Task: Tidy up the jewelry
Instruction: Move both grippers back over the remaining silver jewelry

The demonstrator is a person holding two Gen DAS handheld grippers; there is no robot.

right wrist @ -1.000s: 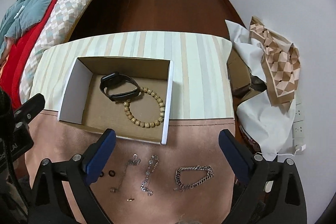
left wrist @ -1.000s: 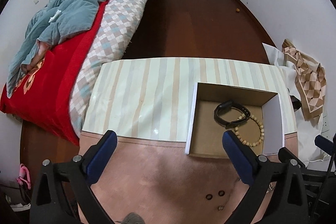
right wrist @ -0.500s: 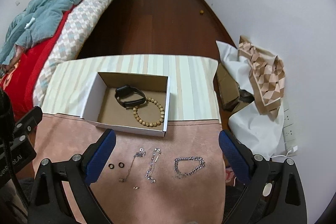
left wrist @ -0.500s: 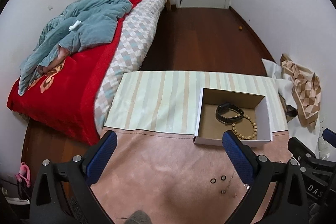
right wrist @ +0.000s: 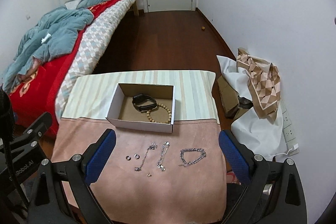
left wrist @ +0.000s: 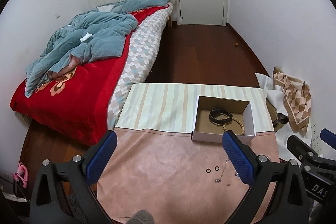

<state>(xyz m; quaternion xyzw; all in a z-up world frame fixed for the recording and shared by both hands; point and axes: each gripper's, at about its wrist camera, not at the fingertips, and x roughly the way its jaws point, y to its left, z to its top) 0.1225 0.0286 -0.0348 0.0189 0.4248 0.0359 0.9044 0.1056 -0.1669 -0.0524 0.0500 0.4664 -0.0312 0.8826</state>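
A white cardboard box (right wrist: 145, 125) (left wrist: 210, 136) stands on the table and holds a black watch band (right wrist: 144, 102) (left wrist: 219, 115) and a wooden bead bracelet (right wrist: 160, 113) (left wrist: 238, 124). On the pink cloth in front lie two small rings (right wrist: 132, 157) (left wrist: 212, 169), two thin silver chains (right wrist: 147, 155), (right wrist: 163, 153), a tiny stud (right wrist: 149, 175) and a thick silver chain bracelet (right wrist: 192, 155). My right gripper (right wrist: 167, 157) hangs open, high above the chains. My left gripper (left wrist: 170, 157) is open over bare cloth, left of the rings. Neither holds anything.
The table has a striped cloth (right wrist: 94, 89) at the back and the pink cloth (right wrist: 147, 192) in front. A bed (left wrist: 69, 85) with a red blanket stands close on the left. Bags and a patterned scarf (right wrist: 260, 81) sit on the floor to the right.
Both grippers have pulled back and up from the table, so the box and the jewelry look smaller and farther away. Nothing on the table has moved.
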